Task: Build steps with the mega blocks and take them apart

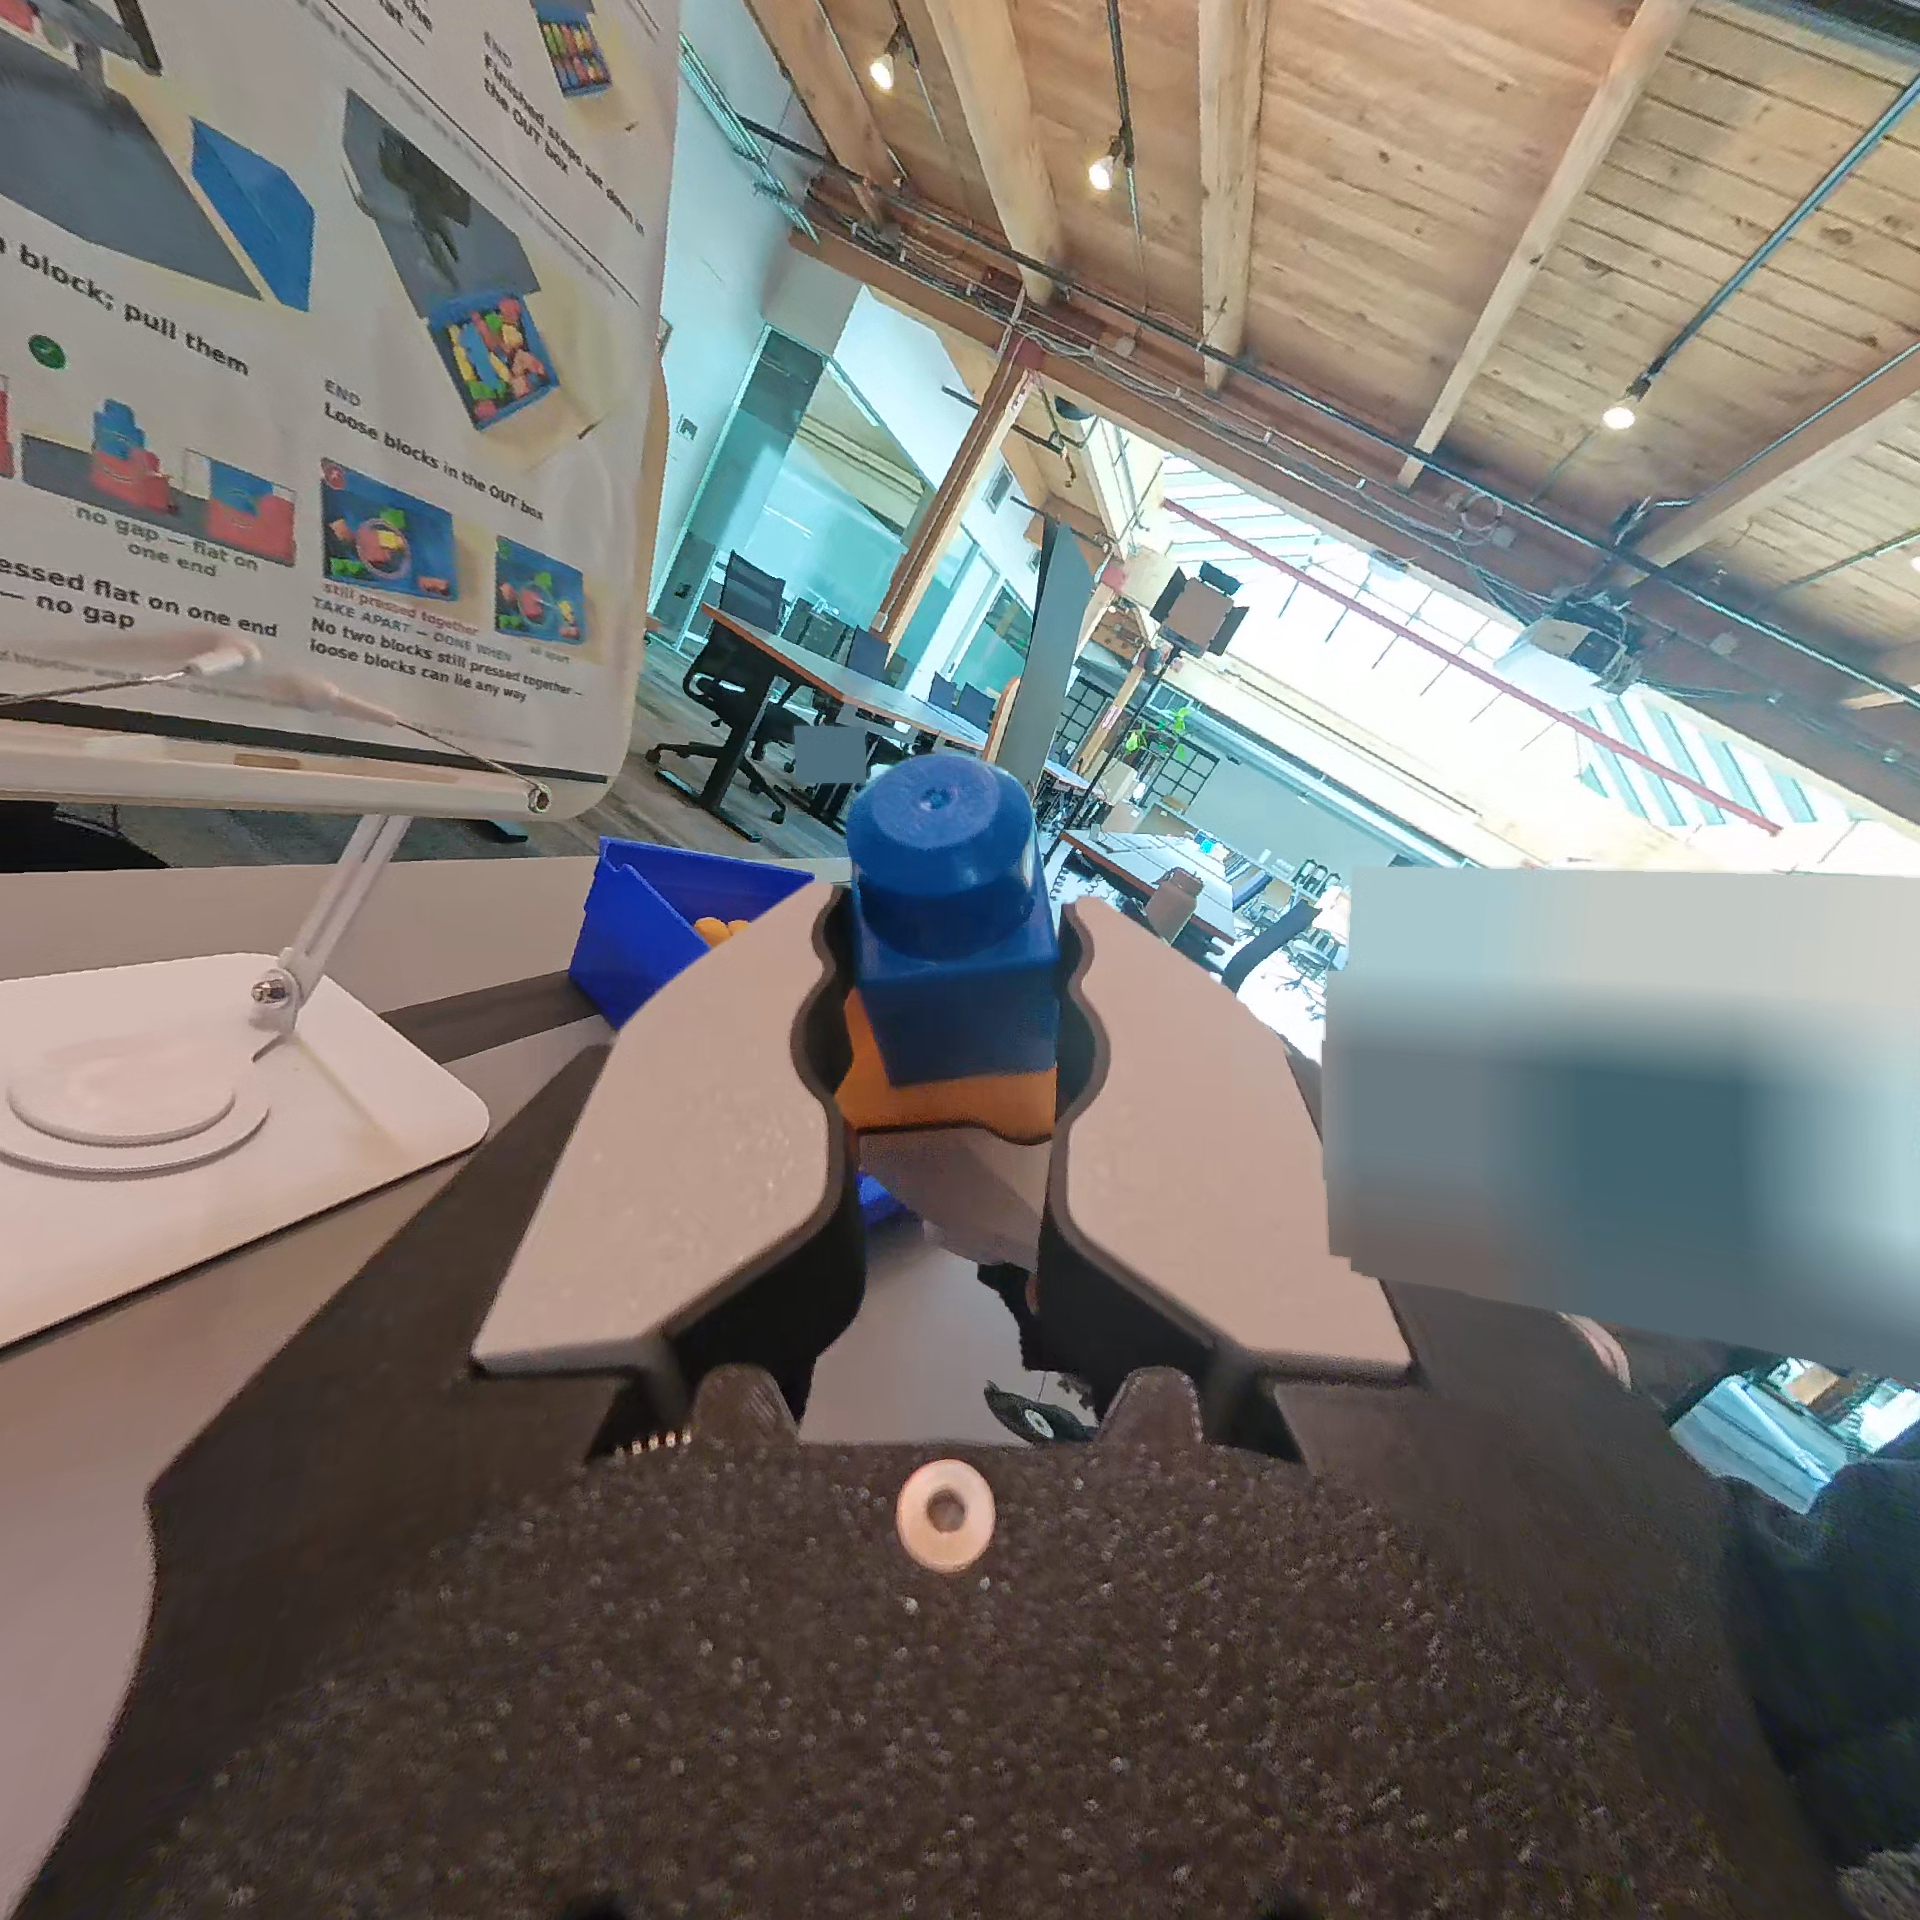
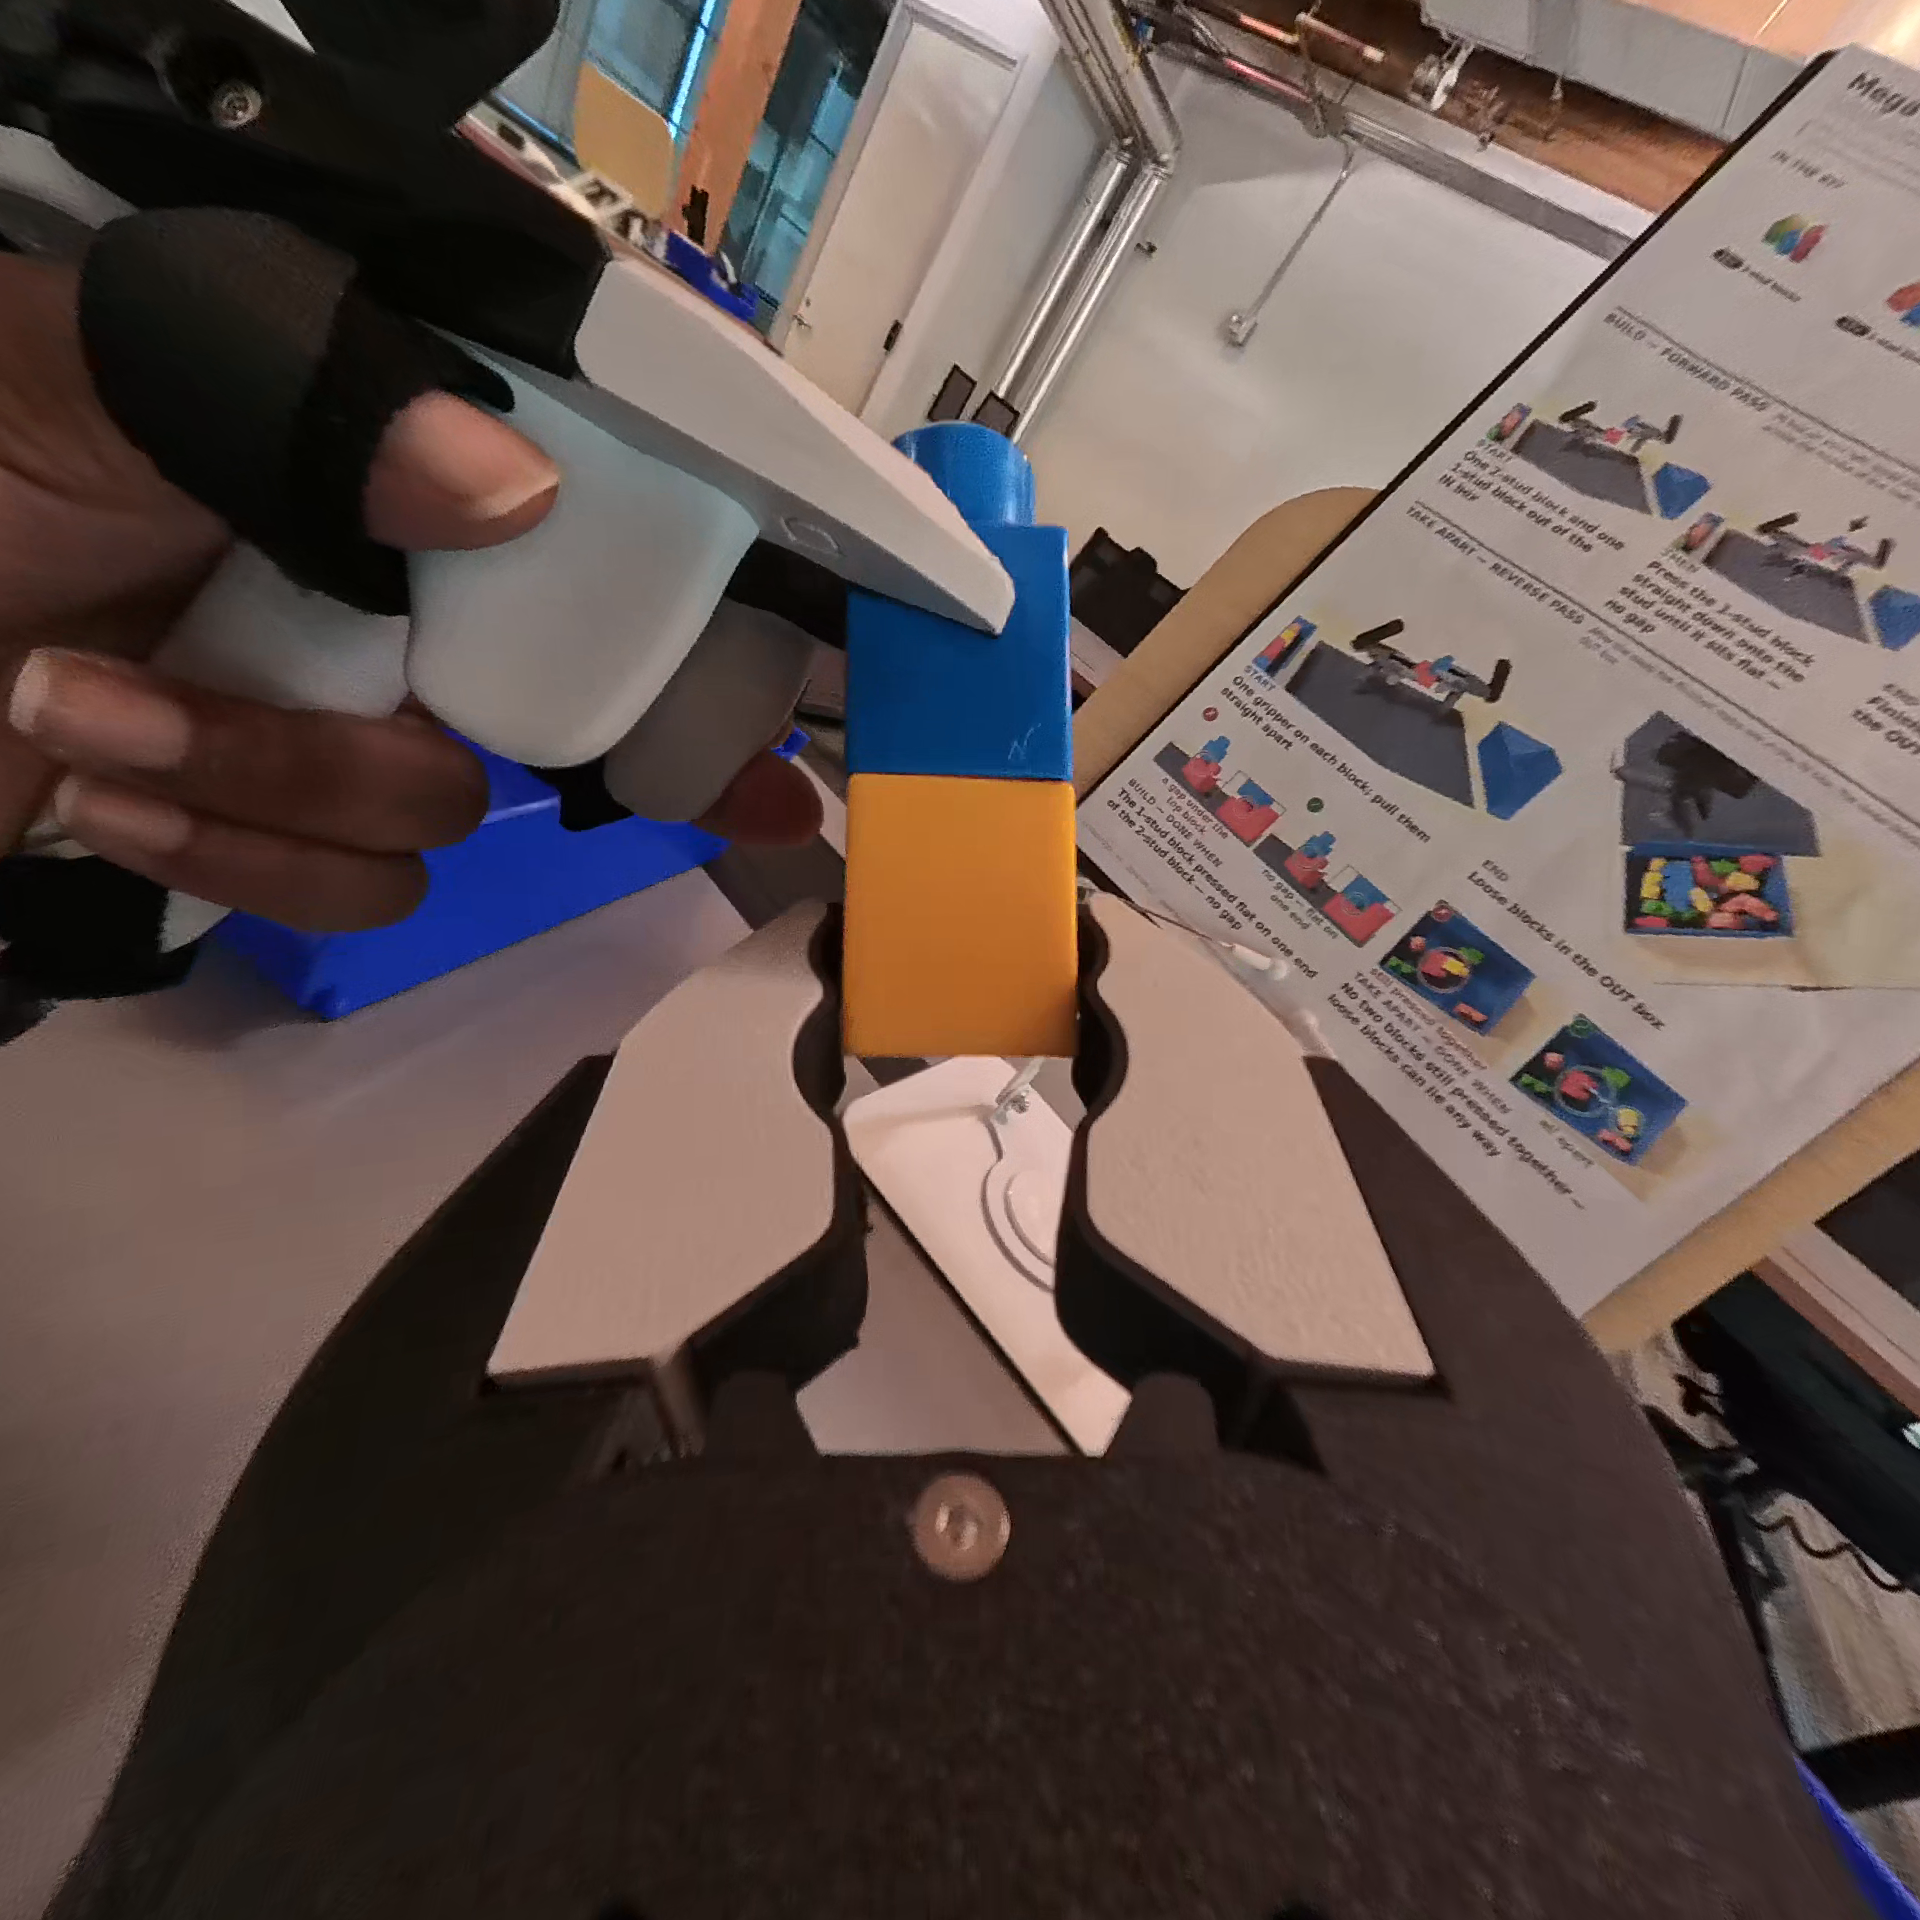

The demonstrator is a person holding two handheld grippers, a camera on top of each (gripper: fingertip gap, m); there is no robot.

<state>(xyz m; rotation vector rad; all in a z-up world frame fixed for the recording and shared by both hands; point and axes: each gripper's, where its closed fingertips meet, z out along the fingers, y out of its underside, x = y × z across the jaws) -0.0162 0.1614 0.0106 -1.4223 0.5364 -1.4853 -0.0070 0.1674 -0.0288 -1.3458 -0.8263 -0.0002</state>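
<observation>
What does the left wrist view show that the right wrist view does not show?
Only the left wrist view shows the wooden ceiling and the left tongs shut on the blue block.

Only the right wrist view shows the person's hand and the right tongs shut on the orange block.

Both show the joined blocks, the instruction poster, a blue bin and the white stand base.

Grey table (image 1: 208,914), white stand base (image 1: 187,1122) on it, blue bin (image 1: 644,925) beside, seemingly holding blocks
</observation>
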